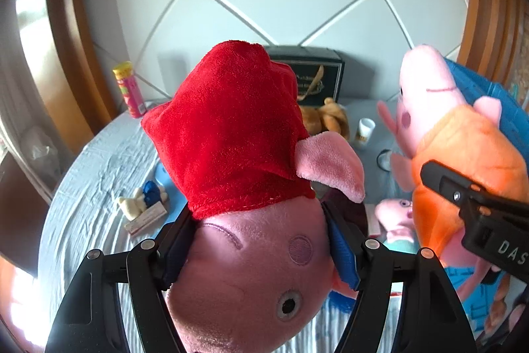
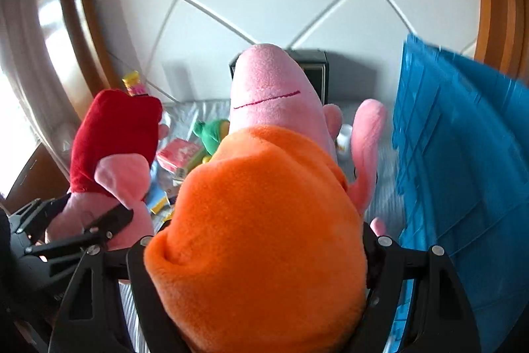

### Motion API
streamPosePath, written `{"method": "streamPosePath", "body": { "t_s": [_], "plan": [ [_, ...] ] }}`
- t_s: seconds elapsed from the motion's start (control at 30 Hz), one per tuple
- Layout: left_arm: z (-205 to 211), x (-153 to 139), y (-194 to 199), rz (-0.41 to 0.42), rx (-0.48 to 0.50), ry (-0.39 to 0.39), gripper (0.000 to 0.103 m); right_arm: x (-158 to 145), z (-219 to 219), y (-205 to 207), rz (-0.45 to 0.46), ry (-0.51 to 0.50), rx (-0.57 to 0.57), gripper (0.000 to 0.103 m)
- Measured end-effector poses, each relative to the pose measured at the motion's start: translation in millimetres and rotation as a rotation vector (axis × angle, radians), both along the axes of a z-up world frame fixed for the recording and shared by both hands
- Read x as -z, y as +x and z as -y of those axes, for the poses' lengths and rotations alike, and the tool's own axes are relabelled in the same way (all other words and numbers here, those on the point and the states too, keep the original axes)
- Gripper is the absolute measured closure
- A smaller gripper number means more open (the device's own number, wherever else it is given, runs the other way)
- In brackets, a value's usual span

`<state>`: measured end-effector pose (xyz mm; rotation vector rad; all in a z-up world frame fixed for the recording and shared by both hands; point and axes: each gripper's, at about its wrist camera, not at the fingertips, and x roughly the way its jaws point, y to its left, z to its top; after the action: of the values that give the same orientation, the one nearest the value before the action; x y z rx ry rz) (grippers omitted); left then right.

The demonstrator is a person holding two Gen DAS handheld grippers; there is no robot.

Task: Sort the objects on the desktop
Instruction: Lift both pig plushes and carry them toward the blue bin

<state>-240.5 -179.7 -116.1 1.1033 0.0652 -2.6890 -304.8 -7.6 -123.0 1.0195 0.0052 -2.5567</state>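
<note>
Pigs in the air, one in each gripper, on their way to the blue bin.

The left gripper (image 1: 261, 250) squeezes the head of the pig in the red dress (image 1: 231, 128), and the right gripper (image 2: 261, 257) squeezes the orange body of the pig in the orange dress (image 2: 264, 204). Both toys hang above the table (image 1: 99, 161), just left of the blue bin (image 2: 463, 138). The carry step looks under way. Next, each pig needs to go over the blue bin, orange one first since it is closest, and only then should the fingers let go. More toys wait on the table left of the blue bin, like a small pig (image 1: 396, 214).
</note>
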Motion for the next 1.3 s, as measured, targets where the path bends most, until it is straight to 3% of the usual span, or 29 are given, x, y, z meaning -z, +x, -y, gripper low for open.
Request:
{"method": "streamPosePath", "body": {
  "t_s": [0.37, 0.67, 0.83, 1.0, 1.2, 1.3],
  "plan": [
    [0, -40, 50, -0.086, 0.0, -0.012, 0.031, -50, -2, 51, -0.094, 0.002, -0.025, 0.025],
    [-52, -71, 62, -0.134, 0.083, -0.023, 0.031, -102, -67, 78, -0.158, -0.064, 0.049, 0.025],
    [-121, -94, 52, -0.186, 0.15, -0.011, 0.031, -126, -140, 82, -0.205, -0.07, 0.112, 0.025],
    [-224, -116, 41, -0.251, 0.221, -0.005, 0.031, -141, -239, 82, -0.253, -0.049, 0.174, 0.025],
    [-343, -126, 19, -0.235, 0.3, 0.028, 0.031, -128, -357, 76, -0.224, 0.012, 0.25, 0.025],
    [-386, -111, 12, -0.189, 0.336, 0.011, 0.03, -111, -402, 72, -0.185, 0.035, 0.275, 0.025]
  ]
}}
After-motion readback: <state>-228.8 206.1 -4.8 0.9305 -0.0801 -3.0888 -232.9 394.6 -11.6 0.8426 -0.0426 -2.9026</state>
